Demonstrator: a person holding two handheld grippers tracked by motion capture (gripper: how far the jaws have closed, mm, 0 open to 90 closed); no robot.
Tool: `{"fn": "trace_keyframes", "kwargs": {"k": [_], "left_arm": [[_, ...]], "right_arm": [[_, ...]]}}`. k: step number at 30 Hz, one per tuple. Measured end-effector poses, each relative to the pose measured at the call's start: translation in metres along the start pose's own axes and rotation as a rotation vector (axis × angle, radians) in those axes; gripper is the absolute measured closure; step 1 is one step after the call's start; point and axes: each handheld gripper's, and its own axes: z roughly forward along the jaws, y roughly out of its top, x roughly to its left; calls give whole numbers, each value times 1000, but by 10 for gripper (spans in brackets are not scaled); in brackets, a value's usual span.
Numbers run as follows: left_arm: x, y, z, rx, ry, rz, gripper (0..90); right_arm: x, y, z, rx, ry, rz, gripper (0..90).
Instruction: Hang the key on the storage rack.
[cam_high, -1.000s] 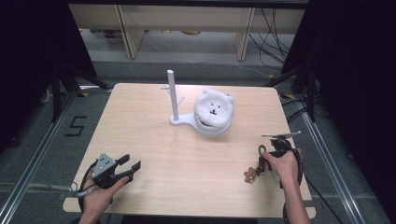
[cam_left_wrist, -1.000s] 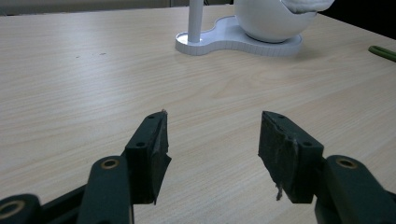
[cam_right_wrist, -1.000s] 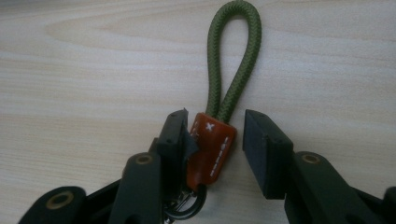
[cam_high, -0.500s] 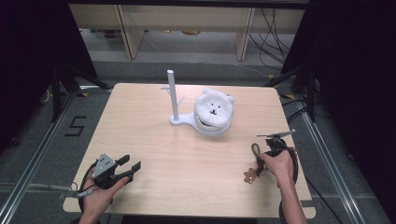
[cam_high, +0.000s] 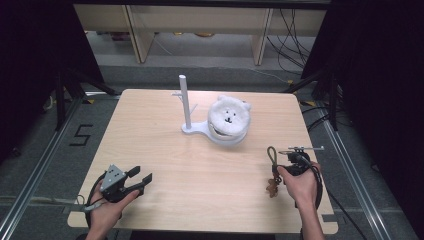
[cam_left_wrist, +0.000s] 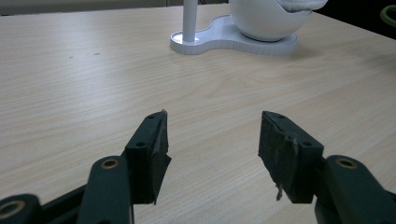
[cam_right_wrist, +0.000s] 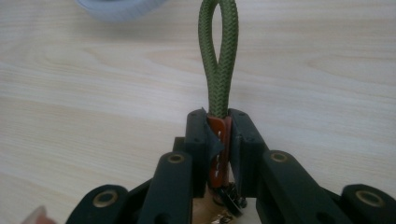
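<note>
The keychain (cam_right_wrist: 217, 60) is in the right gripper (cam_right_wrist: 218, 122), near the right edge of the worktop (cam_high: 200, 165). It has a green rope loop, an orange tab, and a small brown charm that hangs down under the hand in the high view (cam_high: 272, 186). The right jaws have just been closing, and now they are clenched tight on the orange tab, with the green loop sticking up past them. The left gripper (cam_left_wrist: 212, 149) rests low over the worktop near the front left corner, and its jaws are spread apart with nothing between them. A white stand (cam_high: 186, 102) with a tall post sits in the middle of the worktop, and a fluffy white bear (cam_high: 229, 117) sits on its base. I think the loop is meant to go on the stand. What could go wrong: the jaws grip just a thin tab, so the keychain could slip or twist if the hand moves fast. The hanging charm could swing and bump the bear or the stand. The soft loop is narrow, so it could miss a peg. The right gripper view shows the pinch on the tab up close. The high view shows the charm and how well apart the stand is.
</note>
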Motion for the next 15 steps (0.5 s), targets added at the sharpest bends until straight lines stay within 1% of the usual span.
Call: {"fn": "trace_keyframes", "kwargs": {"k": [1,2,3,4,5,6,7,8,9,10,11,12,13,14,15], "left_arm": [[0,0,0,0,0,0,423],[-1,0,0,4,1,-2,423],[-1,0,0,5,0,2,423],[-1,0,0,5,0,2,423],[-2,0,1,4,-7,5,423],[-3,1,0,10,-2,1,423],[-3,1,1,2,-9,6,423],[-3,1,1,2,-9,6,423],[-4,2,1,1,-14,2,423],[-4,3,2,-2,-21,11,423],[-4,3,3,-4,-27,18,423],[-5,4,3,-3,-29,13,423],[-5,5,3,-4,-33,23,422],[-5,5,3,-4,-33,23,422],[-8,5,4,-11,-47,-8,421]], "right_arm": [[0,0,0,0,0,0,798],[6,-3,-1,-15,17,9,797],[9,-8,0,-81,-2,-75,797],[9,-8,0,-81,-2,-75,797],[14,-12,-1,-103,23,-105,797],[20,-14,-2,-105,25,-89,798],[22,-15,-1,-130,36,-119,798],[22,-15,-1,-130,36,-119,798],[29,-16,-2,-147,66,-134,798],[33,-17,-1,-166,77,-149,798],[36,-17,-1,-173,95,-162,798],[40,-17,0,-186,95,-168,798],[44,-17,0,-192,116,-179,798],[44,-17,0,-192,116,-179,798],[51,-17,2,-214,129,-203,797]]}}
